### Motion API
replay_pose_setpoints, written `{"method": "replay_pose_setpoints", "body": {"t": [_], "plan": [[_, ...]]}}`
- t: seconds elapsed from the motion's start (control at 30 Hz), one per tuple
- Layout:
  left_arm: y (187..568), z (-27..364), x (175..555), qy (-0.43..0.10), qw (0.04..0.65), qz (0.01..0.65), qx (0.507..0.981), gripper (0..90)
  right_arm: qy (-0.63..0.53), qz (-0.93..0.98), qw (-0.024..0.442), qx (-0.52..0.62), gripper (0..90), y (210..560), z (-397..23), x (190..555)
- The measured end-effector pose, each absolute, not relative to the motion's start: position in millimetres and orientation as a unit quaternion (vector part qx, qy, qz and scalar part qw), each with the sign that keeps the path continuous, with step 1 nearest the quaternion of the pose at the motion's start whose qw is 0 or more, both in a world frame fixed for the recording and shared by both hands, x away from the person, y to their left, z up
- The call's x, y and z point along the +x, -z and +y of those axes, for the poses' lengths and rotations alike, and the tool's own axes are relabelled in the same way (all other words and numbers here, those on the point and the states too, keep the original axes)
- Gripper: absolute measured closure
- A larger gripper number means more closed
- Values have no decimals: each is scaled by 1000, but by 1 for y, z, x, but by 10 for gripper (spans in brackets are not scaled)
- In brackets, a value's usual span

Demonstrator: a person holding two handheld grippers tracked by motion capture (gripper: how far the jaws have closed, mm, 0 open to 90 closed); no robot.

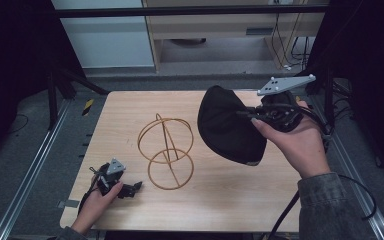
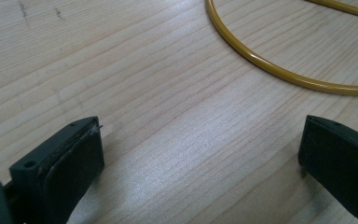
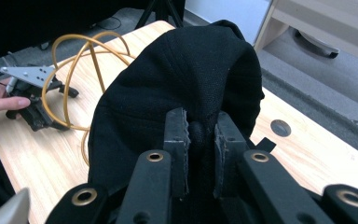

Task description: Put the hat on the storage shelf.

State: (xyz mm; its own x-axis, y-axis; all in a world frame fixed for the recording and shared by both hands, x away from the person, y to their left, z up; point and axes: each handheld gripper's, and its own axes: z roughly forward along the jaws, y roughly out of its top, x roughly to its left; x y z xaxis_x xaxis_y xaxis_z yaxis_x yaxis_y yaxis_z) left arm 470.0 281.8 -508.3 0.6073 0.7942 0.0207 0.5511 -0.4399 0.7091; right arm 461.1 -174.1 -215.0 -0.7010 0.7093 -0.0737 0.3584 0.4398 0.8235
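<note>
1. Nearest to the high camera, at the bottom left corner of the bench [image 1: 230, 210], a hand [image 1: 96, 202] rests on the wood with the left claw [image 1: 130, 189] lying low under it, its tips pointing toward the wire stand.
2. That left claw [image 2: 200, 154] stands wide open with nothing between its jaws; bare wood grain shows in the gap, and its black pads [image 2: 74, 163] sit just above the bench top.
3. Just ahead of the open jaws curves the yellow base ring of the wire stand [image 2: 279, 72], near but not touching the claw.
4. From above, the wire stand [image 1: 166, 152] sits upright at about the middle of the bench: a flat ring on the wood, a thin post, and a round loop on top.
5. On the right side, the other hand [image 1: 292, 137] holds the right claw [image 1: 247, 116] up off the bench, with its grey three-cornered plate uppermost.
6. Clamped in the right claw [image 3: 200, 135] is a black cap [image 3: 186, 70]: the jaws are pinched tight on a fold of its fabric, with cloth bunched between the pads.
7. From that grip the black cap [image 1: 225, 127] hangs clear of the bench, to the right of the wire stand and apart from it, its crown bulging toward the stand.
8. Beyond the cap, in the right claw's own view, the stand [image 3: 81, 65] and the left claw [image 3: 60, 100] lie well away across the bench.
</note>
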Motion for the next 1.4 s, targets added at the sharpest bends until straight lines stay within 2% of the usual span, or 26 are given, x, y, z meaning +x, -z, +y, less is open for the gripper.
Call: {"method": "replay_pose_setpoints", "body": {"t": [1.03, 1.4], "plan": [[508, 281, 470, -178, 342, 405, 829, 0, -442, 826, 197, 290, 787, 176, -132, 467], [508, 281, 471, -178, 341, 404, 830, 0, -441, 832, 189, 279, 787, 173, -114, 475]]}}
